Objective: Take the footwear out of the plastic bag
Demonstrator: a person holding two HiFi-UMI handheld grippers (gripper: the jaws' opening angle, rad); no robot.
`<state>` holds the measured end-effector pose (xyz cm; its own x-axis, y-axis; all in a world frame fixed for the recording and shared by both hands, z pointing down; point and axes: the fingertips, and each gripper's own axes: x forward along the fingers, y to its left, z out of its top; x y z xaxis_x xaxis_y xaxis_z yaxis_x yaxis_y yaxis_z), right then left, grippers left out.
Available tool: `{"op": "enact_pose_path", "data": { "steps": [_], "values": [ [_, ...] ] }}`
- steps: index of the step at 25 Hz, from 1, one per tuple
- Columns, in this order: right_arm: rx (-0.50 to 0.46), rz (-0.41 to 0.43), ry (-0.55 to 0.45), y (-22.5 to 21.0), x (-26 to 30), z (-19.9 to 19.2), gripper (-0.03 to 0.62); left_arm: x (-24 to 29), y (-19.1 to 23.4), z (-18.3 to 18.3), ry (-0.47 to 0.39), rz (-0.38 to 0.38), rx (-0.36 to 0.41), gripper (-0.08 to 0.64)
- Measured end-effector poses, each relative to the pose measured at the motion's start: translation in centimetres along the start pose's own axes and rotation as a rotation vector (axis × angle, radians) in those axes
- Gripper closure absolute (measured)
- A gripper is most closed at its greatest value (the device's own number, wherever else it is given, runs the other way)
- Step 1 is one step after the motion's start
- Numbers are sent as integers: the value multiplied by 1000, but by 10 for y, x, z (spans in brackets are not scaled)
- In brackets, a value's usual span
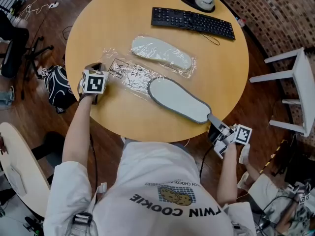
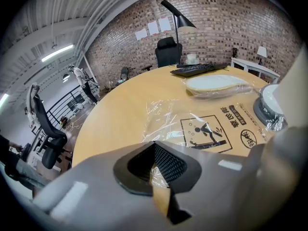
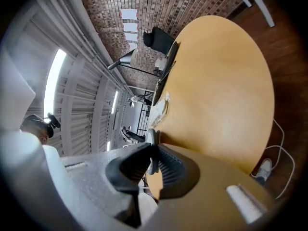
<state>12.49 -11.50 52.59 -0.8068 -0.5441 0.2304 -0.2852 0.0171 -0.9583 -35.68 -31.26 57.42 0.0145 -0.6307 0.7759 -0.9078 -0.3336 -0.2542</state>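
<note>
1. Slipper (image 1: 177,100): the right gripper (image 1: 215,124) had its fingers (image 3: 171,170) pinched narrow on the thin grey rim at the heel. Nothing else sat between them.
2. The left gripper (image 1: 98,69) had its fingers (image 2: 168,162) closed on a fold of the plastic bag (image 1: 130,75), with clear film caught between the pads.
3. Why, my read: the left anchored the bag on the table's left part so it couldn't follow. The right drew the slipper toward the table's near edge, so the two pulls opposed each other.
4. The slipper lay flat, heel at the table's near edge and toe at the bag's mouth near the table's middle. It looked almost fully out, but I couldn't tell whether the toe tip was under film.
5. A second slipper (image 1: 161,52) lay farther across the table, sealed in its own bag and just beside the first bag. It was untouched.
6. The table (image 1: 113,18) was round, pale wood, otherwise bare. A keyboard (image 1: 192,22) and a lamp (image 1: 197,1) sat at its far side.
7. Off the table: dark wood floor (image 1: 29,117), a white chair (image 1: 300,90) to its right, and a brick wall (image 2: 231,18) beyond its far side.
</note>
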Motion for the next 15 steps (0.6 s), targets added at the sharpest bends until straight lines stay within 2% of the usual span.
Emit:
{"op": "enact_pose_path", "data": {
  "steps": [3, 8, 10, 15],
  "values": [
    [-7, -3, -6, -1, -7, 1, 548, 0, -1, 0, 4, 0, 1, 557],
    [-66, -50, 47, -8, -2, -5, 548, 1, 1, 0, 6, 6, 3, 557],
    [-55, -61, 48, -10, 0, -7, 548, -1, 2, -1, 7, 14, -1, 557],
    [17, 13, -38, 1, -10, 2, 549, -1, 0, 1, 7, 10, 1, 557]
  ]
}}
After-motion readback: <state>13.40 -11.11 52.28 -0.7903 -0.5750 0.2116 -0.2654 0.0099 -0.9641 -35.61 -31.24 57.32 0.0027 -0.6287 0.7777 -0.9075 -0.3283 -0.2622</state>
